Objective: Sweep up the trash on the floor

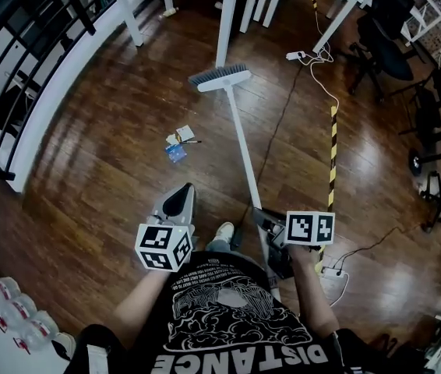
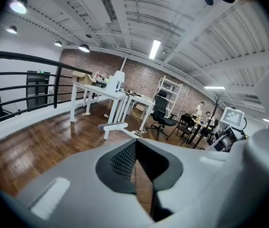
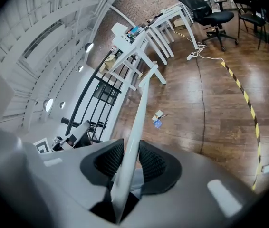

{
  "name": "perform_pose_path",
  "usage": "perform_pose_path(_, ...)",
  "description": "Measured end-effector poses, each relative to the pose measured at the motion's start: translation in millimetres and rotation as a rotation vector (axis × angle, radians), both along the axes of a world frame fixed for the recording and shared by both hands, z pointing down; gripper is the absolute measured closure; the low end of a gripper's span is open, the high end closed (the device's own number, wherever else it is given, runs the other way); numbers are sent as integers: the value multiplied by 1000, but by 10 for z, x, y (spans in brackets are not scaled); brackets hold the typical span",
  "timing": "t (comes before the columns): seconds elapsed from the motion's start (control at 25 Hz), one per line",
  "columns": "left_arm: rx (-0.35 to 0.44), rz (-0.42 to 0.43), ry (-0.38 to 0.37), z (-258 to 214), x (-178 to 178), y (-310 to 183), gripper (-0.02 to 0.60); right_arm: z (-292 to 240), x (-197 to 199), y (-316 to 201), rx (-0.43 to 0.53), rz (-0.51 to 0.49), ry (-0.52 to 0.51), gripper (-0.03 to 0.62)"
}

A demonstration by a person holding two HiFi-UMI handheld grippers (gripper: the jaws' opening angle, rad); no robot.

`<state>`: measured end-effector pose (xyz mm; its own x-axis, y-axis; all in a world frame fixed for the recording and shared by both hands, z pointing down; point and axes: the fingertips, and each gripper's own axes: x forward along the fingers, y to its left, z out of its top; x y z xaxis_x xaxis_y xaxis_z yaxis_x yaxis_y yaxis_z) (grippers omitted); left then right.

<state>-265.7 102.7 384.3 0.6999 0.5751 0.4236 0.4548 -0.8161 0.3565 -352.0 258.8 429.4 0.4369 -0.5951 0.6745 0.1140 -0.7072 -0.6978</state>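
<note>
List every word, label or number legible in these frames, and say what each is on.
"DISTANCE": on the shirt, large letters, upside down in the head view.
Small lines of print above the shirt's graphic: too small to read.
Trash: any print on it is too small to read.
Marker cubes: black-and-white patterns only, no letters.
Nothing legible in either gripper view.

Light: bright indoors, ceiling strip lamp [image 2: 154,49] above the broom [image 1: 238,142].
Glare: pale sheen on floor [image 1: 88,154] left of broom.
Edges: fisheye bending, black corners.
Focus: broom's handle softens nearest lens.
</note>
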Motion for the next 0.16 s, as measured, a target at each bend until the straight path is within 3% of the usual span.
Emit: perform_pose_path(0.16, 3, -20, 12, -39, -1, 57, 577, -73, 24, 69, -3, -12, 23, 491)
